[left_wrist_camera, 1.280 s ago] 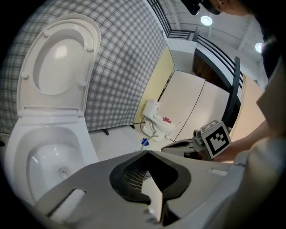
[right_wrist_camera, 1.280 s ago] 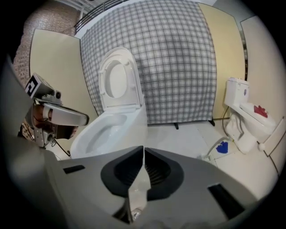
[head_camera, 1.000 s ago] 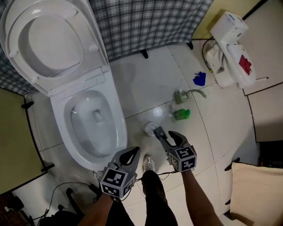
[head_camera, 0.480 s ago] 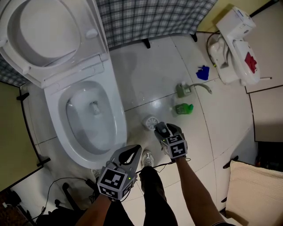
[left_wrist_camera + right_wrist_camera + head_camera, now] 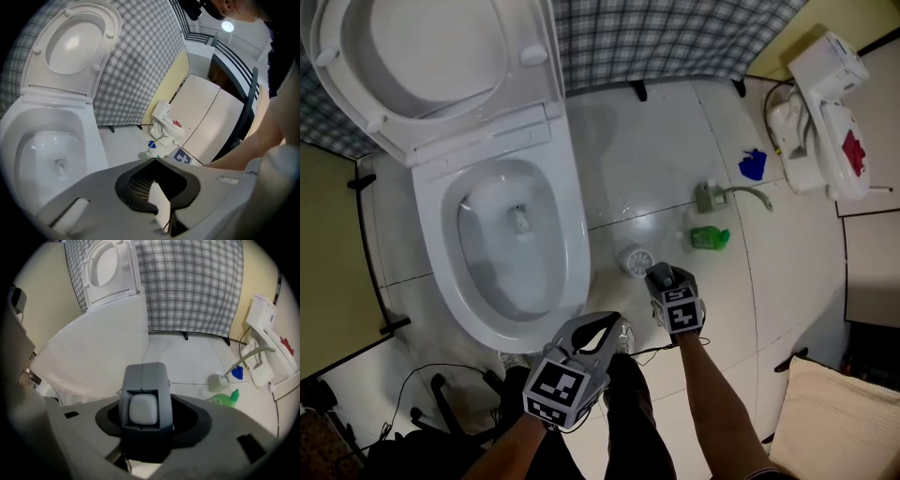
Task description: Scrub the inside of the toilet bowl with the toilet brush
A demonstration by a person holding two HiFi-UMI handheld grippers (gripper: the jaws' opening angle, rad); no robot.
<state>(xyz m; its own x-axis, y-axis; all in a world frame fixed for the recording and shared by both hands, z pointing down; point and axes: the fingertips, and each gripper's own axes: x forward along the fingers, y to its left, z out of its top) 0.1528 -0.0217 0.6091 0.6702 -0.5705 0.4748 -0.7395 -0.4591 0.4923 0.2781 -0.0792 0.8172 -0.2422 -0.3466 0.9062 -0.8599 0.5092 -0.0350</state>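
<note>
The white toilet (image 5: 574, 253) stands with its lid and seat raised, and a little water lies in the bowl (image 5: 47, 154). To its right on the floor sits the round white brush holder (image 5: 633, 260). My right gripper (image 5: 662, 276) points steeply down just beside the holder. Its jaws have just been closing, and they are shut on the grey, white-capped toilet brush handle (image 5: 143, 406) between them. The brush head is hidden. My left gripper (image 5: 609, 326) hovers near the bowl's front rim with its tips together and nothing in them, as the left gripper view (image 5: 152, 161) also shows.
A green bottle (image 5: 710, 238), a grey-green fitting with a hose (image 5: 709, 197) and a blue object (image 5: 752, 165) lie right of the holder. A white appliance (image 5: 825, 122) stands at the far right, a checked curtain (image 5: 675, 37) hangs behind, and cables (image 5: 441, 394) trail at the lower left.
My right gripper has dropped toward the brush holder and tipped further downward, and its jaws now look narrower around the handle. The left gripper has hardly moved.
</note>
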